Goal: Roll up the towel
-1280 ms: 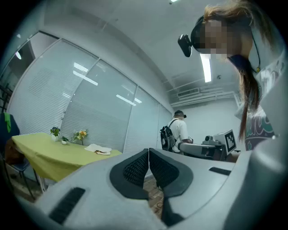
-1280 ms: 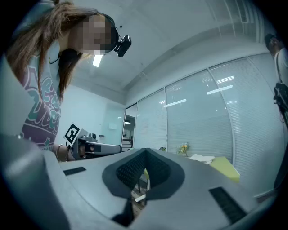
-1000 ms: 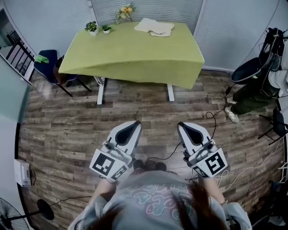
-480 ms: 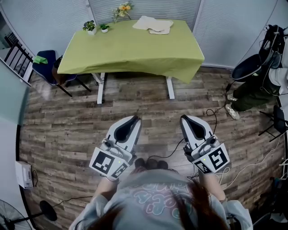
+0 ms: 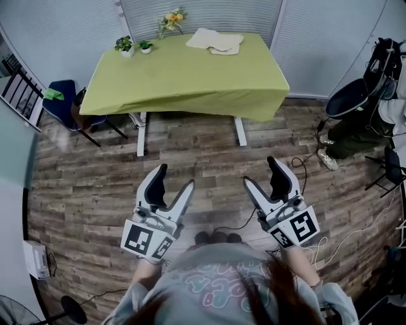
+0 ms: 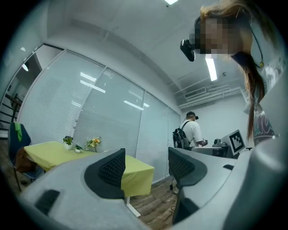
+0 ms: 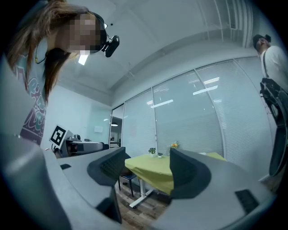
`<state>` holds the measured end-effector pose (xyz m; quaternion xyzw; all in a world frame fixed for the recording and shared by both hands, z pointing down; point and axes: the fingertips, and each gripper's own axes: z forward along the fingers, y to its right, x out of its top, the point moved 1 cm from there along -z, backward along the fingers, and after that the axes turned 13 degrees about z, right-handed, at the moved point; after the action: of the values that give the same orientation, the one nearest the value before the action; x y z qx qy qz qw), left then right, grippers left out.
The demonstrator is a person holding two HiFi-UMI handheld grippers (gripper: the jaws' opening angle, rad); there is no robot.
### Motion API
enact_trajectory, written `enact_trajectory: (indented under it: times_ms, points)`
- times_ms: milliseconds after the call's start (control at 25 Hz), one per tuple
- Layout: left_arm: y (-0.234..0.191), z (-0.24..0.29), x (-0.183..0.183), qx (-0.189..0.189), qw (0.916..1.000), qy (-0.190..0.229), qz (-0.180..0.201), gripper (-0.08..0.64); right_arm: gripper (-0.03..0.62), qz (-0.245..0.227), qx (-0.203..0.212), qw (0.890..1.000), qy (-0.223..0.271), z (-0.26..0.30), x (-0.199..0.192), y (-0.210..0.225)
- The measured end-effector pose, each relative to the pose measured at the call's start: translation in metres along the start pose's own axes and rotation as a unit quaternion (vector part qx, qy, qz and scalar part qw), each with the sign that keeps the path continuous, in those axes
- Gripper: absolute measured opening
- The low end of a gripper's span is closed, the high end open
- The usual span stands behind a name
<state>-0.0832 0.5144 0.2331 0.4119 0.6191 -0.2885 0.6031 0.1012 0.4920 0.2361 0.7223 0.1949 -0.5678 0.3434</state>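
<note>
A cream towel [image 5: 216, 40] lies rumpled at the far edge of the table with the yellow-green cloth [image 5: 190, 79], well ahead of me. My left gripper [image 5: 173, 179] and right gripper [image 5: 263, 173] hover over the wooden floor in front of my body, far short of the table. Both have just been opening, and nothing is between their jaws. In the left gripper view the left gripper [image 6: 146, 164] frames the table's corner [image 6: 137, 173]. In the right gripper view the right gripper [image 7: 148, 164] frames the table [image 7: 155, 165].
Two small potted plants [image 5: 130, 46] and a vase of flowers [image 5: 171, 19] stand at the table's far left. A blue chair [image 5: 63, 105] is left of the table. A person [image 5: 361, 127] sits at the right edge. Cables [image 5: 304, 165] trail on the floor.
Both grippers, shut in the earlier frames, now stand open. The view has shifted slightly toward the table, and both grippers sit a little lower in the picture.
</note>
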Motion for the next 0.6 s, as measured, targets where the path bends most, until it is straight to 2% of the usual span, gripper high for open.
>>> enact_trajectory:
  times_ms: [200,440,600]
  points:
    - [-0.027,-0.008,-0.003,0.001,1.0000,-0.005,0.005,0.268,0.296,-0.005,-0.001,1.000,-0.015,0.016,-0.011,-0.008]
    - [-0.049,-0.015,-0.022,-0.024,0.9992,-0.024,0.023,0.268,0.296,-0.005,-0.024,1.000,-0.003,0.033,-0.015,-0.013]
    - [-0.061,-0.010,-0.036,-0.028,0.9992,-0.028,0.001,0.268,0.296,-0.003,-0.045,0.999,0.003,0.037,-0.019,-0.008]
